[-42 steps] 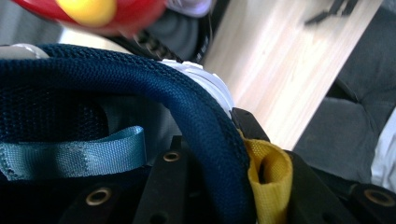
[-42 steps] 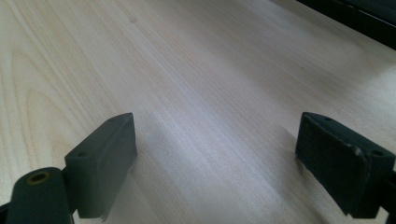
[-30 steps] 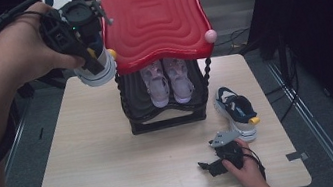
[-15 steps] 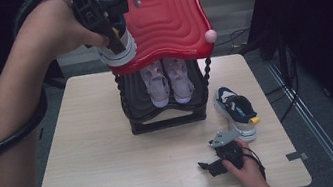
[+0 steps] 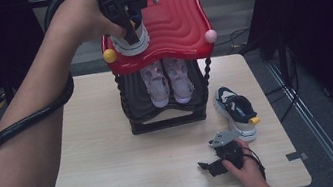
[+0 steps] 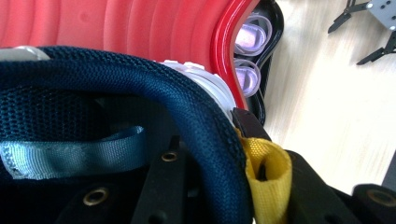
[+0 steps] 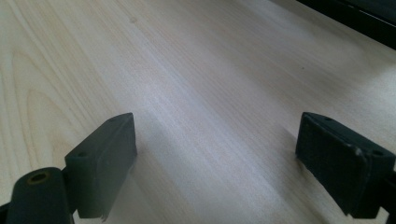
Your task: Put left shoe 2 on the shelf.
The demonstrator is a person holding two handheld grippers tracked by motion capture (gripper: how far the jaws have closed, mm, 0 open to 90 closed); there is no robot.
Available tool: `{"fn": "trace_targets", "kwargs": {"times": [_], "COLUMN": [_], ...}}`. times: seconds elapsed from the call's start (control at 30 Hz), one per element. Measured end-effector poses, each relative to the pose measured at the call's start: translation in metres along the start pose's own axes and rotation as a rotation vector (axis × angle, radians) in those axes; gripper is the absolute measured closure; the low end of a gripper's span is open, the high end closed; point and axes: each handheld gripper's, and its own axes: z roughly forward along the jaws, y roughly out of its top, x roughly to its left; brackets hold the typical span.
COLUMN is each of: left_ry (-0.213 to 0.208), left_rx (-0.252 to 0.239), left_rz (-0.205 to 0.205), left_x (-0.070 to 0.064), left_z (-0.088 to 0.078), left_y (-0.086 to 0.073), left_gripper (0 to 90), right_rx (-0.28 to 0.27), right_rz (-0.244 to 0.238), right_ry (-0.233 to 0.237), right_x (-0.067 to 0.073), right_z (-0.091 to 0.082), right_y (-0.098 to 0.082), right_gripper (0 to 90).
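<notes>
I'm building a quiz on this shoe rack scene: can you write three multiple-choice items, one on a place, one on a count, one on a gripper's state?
1. Where is the navy shoe in the left gripper?
A over the red top shelf
B on the floor
C inside the lower shelf

2. How many pale shoes stand on the black lower shelf?
A one
B two
C four

3. How do the right gripper jaws stand?
A shut on a shoe
B open above bare table
C shut on a cable

Key: 1 A, the shoe hangs above the red surface; 2 B, a pair sits side by side; 3 B, wood shows between the jaws.
</notes>
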Motion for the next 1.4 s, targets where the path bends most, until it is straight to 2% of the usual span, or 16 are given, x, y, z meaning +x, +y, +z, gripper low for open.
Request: {"fn": "trace_targets", "kwargs": {"times": [0.3, 0.43, 0.6, 0.9, 0.97, 1.0, 1.03, 1.4], "left_ry": [0.0, -0.007, -0.011, -0.012, -0.019, -0.029, -0.025, -0.06], "left_rx": [0.016, 0.026, 0.024, 0.014, 0.014, 0.012, 0.01, -0.01], "left_rz": [0.032, 0.032, 0.062, 0.066, 0.059, 0.038, 0.057, 0.047], "left_x": [0.008, 0.011, 0.016, 0.022, 0.023, 0.022, 0.024, 0.031], "left_z": [0.013, 0.02, 0.026, 0.031, 0.031, 0.031, 0.031, 0.03], "left_y": [0.011, 0.015, 0.02, 0.023, 0.023, 0.023, 0.023, 0.019], "left_gripper": [74.3, 74.2, 73.9, 72.7, 72.7, 72.6, 72.5, 71.6], "right_rx": [-0.001, 0.001, -0.001, -0.001, -0.001, -0.001, -0.001, -0.002], "right_rz": [0.0, 0.0, 0.0, 0.0, 0.0, 0.0, 0.0, -0.005], "right_ry": [0.001, -0.002, 0.0, 0.001, 0.001, -0.001, 0.001, 0.007], "right_x": [0.0, 0.0, 0.0, 0.0, 0.0, 0.0, 0.0, -0.001], "right_z": [0.0, 0.0, 0.0, 0.0, 0.0, 0.0, 0.0, 0.0], "right_y": [0.0, 0.0, 0.0, 0.0, 0.0, 0.0, 0.0, 0.0], "right_gripper": [11.9, 11.9, 11.9, 11.9, 11.9, 11.9, 11.9, 11.9]}}
